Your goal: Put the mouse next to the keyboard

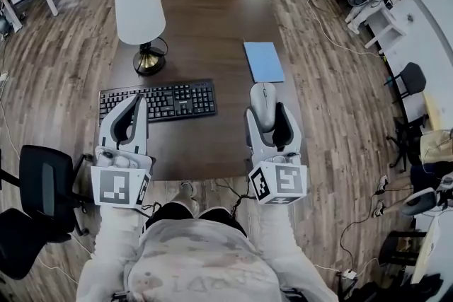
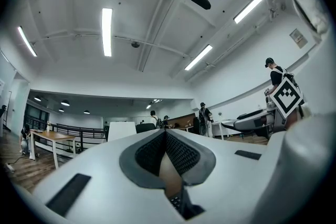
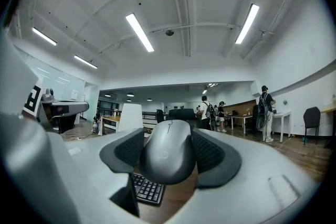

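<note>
A grey mouse (image 1: 263, 104) sits clamped between the pads of my right gripper (image 1: 267, 117), to the right of the black keyboard (image 1: 158, 100) on the dark brown table (image 1: 212, 25). In the right gripper view the mouse (image 3: 169, 150) fills the gap between the jaws, with the keyboard (image 3: 148, 189) below it to the left. My left gripper (image 1: 133, 113) hovers over the keyboard's left part, its jaws shut with nothing between them (image 2: 166, 157).
A lamp with a white shade (image 1: 139, 8) and brass base stands behind the keyboard. A blue notebook (image 1: 263, 61) lies behind the mouse. A black chair (image 1: 44, 184) stands at the left of the table's front edge. People stand far off in the room.
</note>
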Tool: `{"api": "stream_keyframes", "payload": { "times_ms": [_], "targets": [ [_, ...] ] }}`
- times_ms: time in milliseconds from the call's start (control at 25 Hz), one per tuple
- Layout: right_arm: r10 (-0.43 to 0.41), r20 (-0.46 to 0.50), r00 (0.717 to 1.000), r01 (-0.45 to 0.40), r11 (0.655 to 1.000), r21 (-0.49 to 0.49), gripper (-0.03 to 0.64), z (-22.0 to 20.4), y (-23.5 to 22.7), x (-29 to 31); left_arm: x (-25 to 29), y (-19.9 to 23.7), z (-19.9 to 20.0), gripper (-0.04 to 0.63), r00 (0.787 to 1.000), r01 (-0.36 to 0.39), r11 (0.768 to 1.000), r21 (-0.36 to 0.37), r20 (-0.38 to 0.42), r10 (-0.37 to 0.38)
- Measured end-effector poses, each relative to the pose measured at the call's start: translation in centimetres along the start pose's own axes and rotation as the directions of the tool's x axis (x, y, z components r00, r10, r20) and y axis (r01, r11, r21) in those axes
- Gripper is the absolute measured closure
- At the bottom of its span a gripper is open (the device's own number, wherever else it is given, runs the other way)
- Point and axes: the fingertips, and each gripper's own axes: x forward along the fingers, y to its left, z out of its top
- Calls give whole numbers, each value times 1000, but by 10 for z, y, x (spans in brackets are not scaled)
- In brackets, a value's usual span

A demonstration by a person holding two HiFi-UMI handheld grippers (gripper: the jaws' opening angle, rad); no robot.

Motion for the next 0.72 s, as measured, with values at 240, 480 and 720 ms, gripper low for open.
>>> {"api": "stream_keyframes", "payload": {
  "times_ms": [240, 480, 720],
  "targets": [
    [-3, -35, 999, 3, 1000, 8, 316, -14, -8, 26, 25, 7, -8, 591, 1000, 2, 1000, -21, -11, -3],
    [1, -84, 997, 1, 1000, 30, 318, -38, -14, 57, 46, 17, -23, 591, 999, 13, 1000, -12, -41, -14],
    [10, -138, 990, -2, 998, 56, 318, -67, -16, 83, 63, 31, -41, 591, 997, 6, 1000, -20, -71, -8]
  ]
}}
